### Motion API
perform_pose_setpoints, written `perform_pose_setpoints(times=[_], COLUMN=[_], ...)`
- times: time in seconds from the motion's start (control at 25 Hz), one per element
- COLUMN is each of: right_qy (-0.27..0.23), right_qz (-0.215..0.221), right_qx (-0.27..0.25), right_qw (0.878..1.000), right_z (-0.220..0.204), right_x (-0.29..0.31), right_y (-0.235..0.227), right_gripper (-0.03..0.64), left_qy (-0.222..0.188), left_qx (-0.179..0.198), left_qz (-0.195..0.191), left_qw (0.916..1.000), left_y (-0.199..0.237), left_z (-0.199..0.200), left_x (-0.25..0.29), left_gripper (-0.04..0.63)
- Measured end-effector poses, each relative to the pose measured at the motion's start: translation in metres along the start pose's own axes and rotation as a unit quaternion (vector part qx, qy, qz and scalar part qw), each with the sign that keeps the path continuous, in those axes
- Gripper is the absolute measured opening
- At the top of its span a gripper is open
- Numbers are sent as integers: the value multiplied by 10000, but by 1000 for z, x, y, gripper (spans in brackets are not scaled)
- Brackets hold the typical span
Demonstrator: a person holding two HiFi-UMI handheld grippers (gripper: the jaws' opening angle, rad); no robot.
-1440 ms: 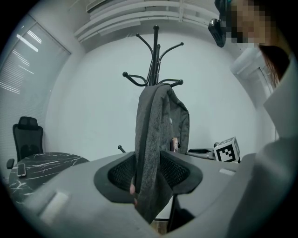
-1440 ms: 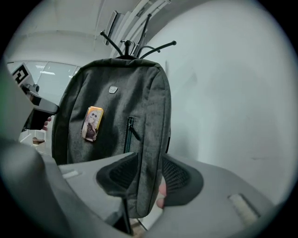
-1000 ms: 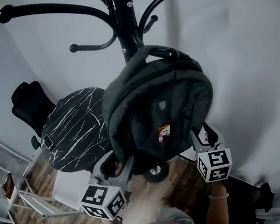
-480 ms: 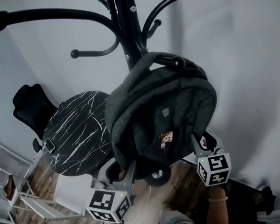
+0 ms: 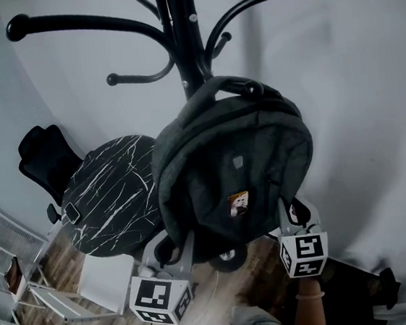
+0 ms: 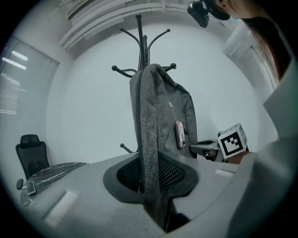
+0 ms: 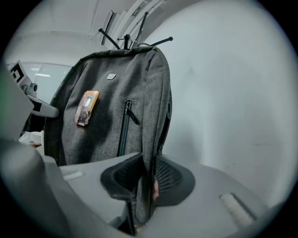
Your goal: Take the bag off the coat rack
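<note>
A grey backpack (image 5: pixel 233 169) hangs by its top handle from a hook of the black coat rack (image 5: pixel 181 37). My left gripper (image 5: pixel 167 246) is at the bag's lower left edge. In the left gripper view the bag's (image 6: pixel 160 107) side edge runs down between the jaws of this gripper (image 6: pixel 151 174), which are closing and pinch the fabric. My right gripper (image 5: pixel 296 209) is at the lower right edge. Its jaws (image 7: pixel 146 181) are also closing, with the backpack's (image 7: pixel 116 93) side seam squeezed between the pads.
A round black marble table (image 5: pixel 112 194) stands left of the rack, with a black office chair (image 5: pixel 46 158) behind it. White frame chairs (image 5: pixel 28 287) sit at the lower left. A white wall (image 5: pixel 357 104) lies close behind and to the right of the bag.
Both grippers have moved slightly up onto the bag's lower edges and their jaws have narrowed onto the fabric. The bag still hangs on the hook.
</note>
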State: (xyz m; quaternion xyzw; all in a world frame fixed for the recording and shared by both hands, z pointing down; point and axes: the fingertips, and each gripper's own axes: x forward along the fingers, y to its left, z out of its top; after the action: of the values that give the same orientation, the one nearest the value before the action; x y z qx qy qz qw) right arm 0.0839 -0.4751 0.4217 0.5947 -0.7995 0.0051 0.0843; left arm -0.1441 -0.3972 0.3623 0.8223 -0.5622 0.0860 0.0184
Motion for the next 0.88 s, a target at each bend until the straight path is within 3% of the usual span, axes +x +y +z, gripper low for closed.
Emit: perform_pose_setpoints(times=[0.88], right_qy=[-379], right_qz=[-449], right_qx=[56], right_qw=[9983], right_z=[18], right_x=[-67], right_y=[1], right_gripper=[66], left_qy=[-358], left_qx=[98], left_qz=[-86], left_qw=[9993], left_y=[-23], left_z=[19], left_x=[-36], left_gripper=[80])
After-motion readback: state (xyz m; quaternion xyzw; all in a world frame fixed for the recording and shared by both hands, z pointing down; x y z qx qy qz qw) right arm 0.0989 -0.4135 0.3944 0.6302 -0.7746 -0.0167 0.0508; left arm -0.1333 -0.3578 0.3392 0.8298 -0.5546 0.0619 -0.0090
